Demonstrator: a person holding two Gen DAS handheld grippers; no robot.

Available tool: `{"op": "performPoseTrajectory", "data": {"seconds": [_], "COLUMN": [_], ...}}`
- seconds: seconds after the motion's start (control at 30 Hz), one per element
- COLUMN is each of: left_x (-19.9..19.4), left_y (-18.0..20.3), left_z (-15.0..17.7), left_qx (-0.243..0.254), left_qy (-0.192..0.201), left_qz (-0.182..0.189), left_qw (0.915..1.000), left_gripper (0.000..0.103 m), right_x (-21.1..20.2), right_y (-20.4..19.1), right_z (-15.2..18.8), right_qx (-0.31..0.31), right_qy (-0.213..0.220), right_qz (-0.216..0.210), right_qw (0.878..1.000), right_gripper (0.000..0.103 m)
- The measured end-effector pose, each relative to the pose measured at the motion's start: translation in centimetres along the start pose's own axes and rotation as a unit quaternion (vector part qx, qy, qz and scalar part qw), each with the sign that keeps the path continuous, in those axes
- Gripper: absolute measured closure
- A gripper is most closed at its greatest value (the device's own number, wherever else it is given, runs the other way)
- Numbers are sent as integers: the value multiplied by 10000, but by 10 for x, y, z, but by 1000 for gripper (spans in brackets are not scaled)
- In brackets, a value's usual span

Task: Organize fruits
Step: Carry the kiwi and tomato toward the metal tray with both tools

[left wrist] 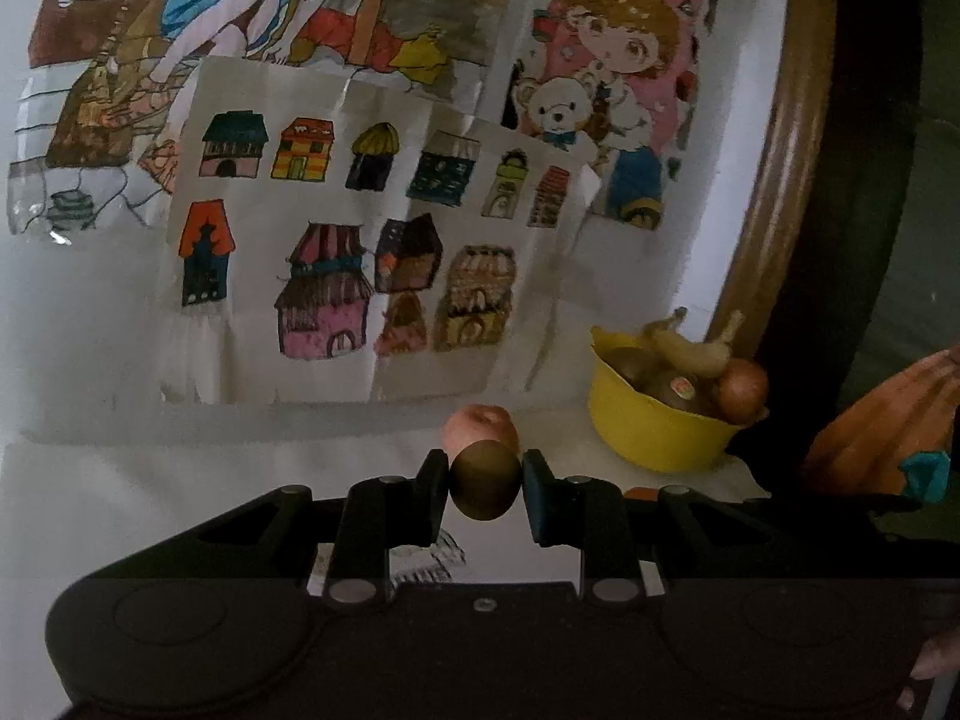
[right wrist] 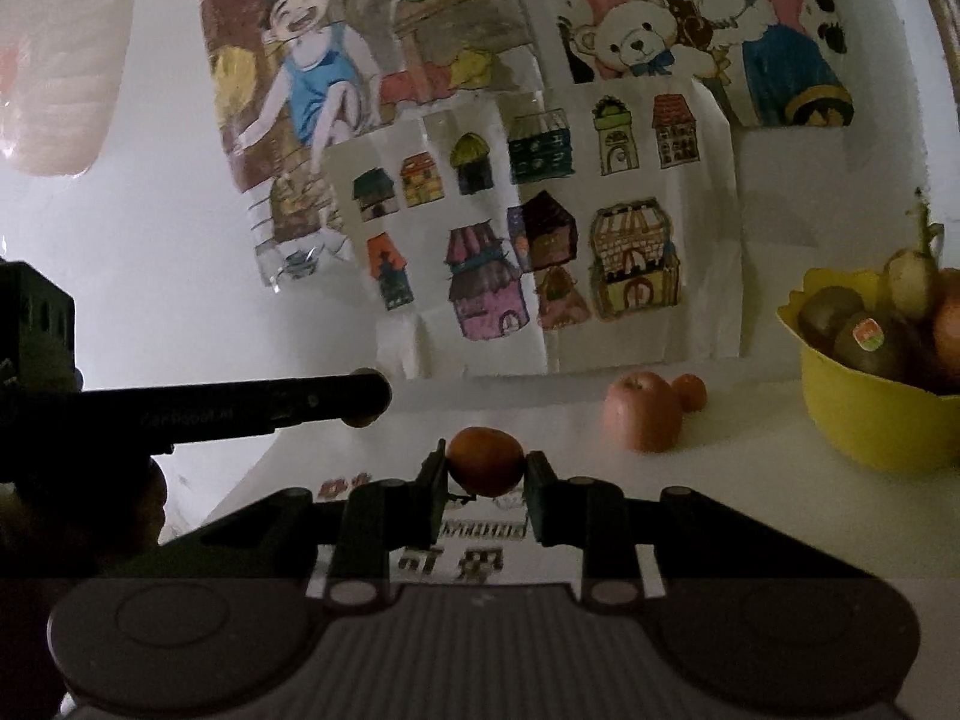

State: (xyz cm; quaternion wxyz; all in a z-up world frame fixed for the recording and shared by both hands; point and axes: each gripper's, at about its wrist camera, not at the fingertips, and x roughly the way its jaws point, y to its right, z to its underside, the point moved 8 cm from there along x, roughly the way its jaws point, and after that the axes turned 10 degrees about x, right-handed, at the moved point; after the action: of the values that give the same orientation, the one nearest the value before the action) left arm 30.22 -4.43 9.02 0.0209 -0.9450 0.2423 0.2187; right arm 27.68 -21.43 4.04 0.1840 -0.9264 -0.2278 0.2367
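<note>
Left wrist view: the left gripper (left wrist: pixel 485 483) pinches a brown kiwi (left wrist: pixel 485 479), yellow bowl (left wrist: pixel 645 429) ahead to its right; round fruit could squirt free.

Right wrist view: the right gripper (right wrist: pixel 486 471) clamps an orange (right wrist: pixel 486 461), apple (right wrist: pixel 643 413) ahead-right; the full bowl (right wrist: pixel 864 420) may spill.

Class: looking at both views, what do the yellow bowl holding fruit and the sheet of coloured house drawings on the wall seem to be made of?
Yellow bowl: probably plastic, with an even, matte colour and a thin wavy rim. Sheet of house drawings: paper, showing fold creases and a curling edge; its colouring looks hand-done in marker or pencil.
</note>
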Motion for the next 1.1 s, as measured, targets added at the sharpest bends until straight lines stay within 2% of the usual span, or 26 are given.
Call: {"op": "performPoseTrajectory", "data": {"seconds": [0.37,0.6,1.1], "left_x": [-42,-58,-69], "left_y": [31,43,52], "left_z": [40,62,105], "left_qx": [-88,-75,-51], "left_qy": [-96,-232,-695], "left_qz": [115,138,120], "left_qw": [9998,9996,9975], "left_gripper": [74,74,74], "right_x": [-40,-55,-66], "right_y": [-5,-2,12], "right_z": [46,67,101], "right_qx": [-208,-128,40], "right_qy": [-161,-289,-519], "right_qz": [321,428,588], "right_qw": [9991,9986,9969], "right_gripper": [71,71,71]}}
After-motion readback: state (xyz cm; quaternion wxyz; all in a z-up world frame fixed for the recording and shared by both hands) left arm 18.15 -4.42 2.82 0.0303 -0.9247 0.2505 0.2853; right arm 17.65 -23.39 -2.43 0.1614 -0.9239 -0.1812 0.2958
